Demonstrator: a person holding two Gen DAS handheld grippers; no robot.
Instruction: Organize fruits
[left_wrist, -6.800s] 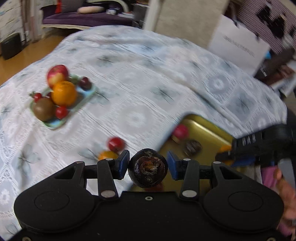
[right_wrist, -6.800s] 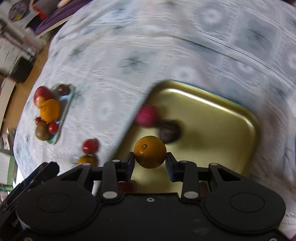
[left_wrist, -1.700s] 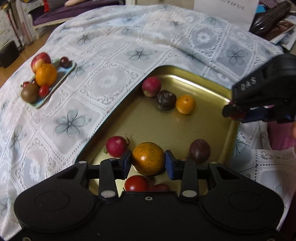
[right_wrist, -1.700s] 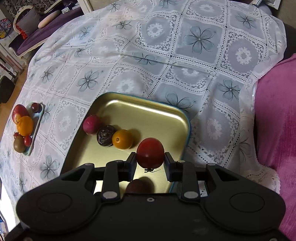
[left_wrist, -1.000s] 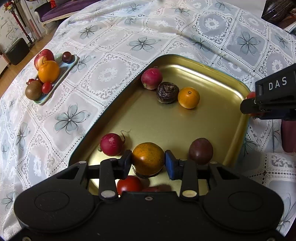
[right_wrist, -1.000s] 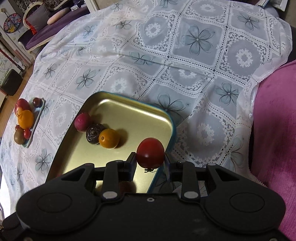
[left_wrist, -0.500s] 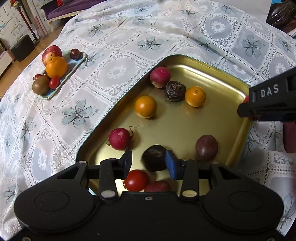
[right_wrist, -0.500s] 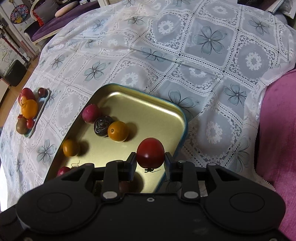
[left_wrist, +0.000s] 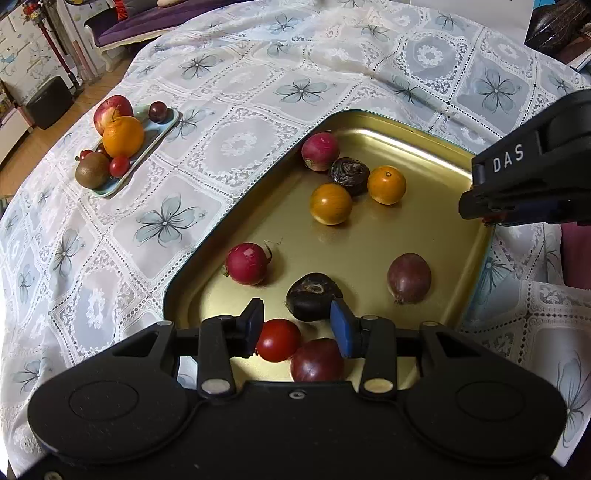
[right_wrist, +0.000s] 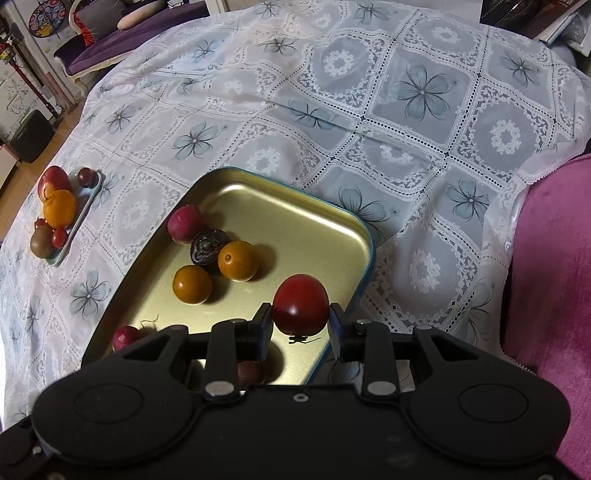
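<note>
Home living room: lace floral tablecloth (right_wrist: 406, 110) over bench, purple chaise (right_wrist: 110, 44) with cushions, wood floor (left_wrist: 33, 147), dartboard (right_wrist: 42, 16) on wall, pink upholstered seat (right_wrist: 546, 277).

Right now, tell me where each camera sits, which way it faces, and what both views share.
Left wrist: on the left claw, looking steeply down into the gold tray; its open, empty blue pads frame a dark fruit; the right claw's body juts in at right.
Right wrist: on the right claw, looking down over the tray's right rim, shut on a red tomato.
Shared: the tray, two orange fruits, the small blue dish, the lace tablecloth.
</note>
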